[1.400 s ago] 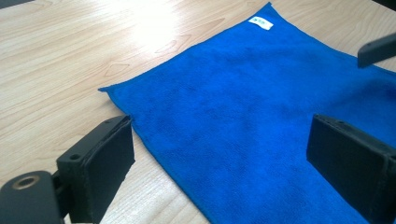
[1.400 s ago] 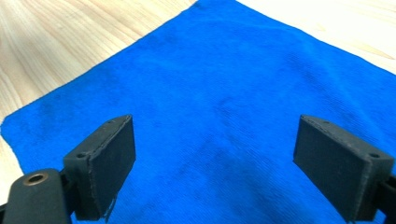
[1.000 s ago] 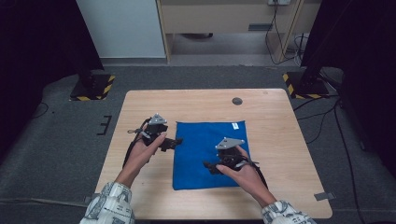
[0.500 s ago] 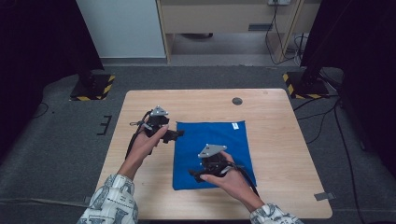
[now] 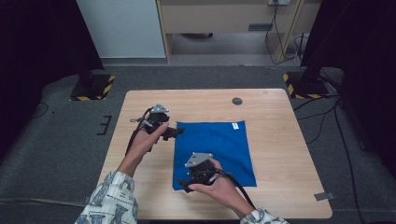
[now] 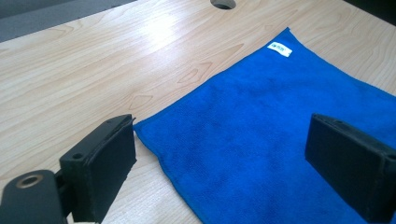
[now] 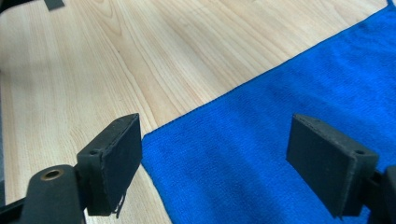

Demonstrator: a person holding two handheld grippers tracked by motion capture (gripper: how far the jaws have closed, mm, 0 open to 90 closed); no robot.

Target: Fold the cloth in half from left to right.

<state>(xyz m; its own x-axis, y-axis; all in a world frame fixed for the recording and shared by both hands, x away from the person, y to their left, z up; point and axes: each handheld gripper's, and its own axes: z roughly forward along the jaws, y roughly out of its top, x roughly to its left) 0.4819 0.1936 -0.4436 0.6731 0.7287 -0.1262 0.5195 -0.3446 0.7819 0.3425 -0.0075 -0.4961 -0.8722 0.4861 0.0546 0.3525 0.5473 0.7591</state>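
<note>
Cloth [image 5: 214, 151] lies flat and blue on the bench [image 5: 280, 140], its white label [image 5: 235, 125] at the far right corner. Since a second ago your right gripper [image 5: 187, 187] has slid leftward across the fabric to the near left corner; your left gripper [image 5: 179, 132] has barely shifted and sits at the far left corner. In the right gripper view the fingers [image 7: 116, 161] stand wide apart straddling that corner, having just widened a touch, with cloth beneath them but nothing pinched. In the left gripper view the fingers [image 6: 105, 163] are likewise spread over their corner, unclamped. I judge you are now lined up on both left corners, ready to pinch and fold; neither grasp is made yet.
</note>
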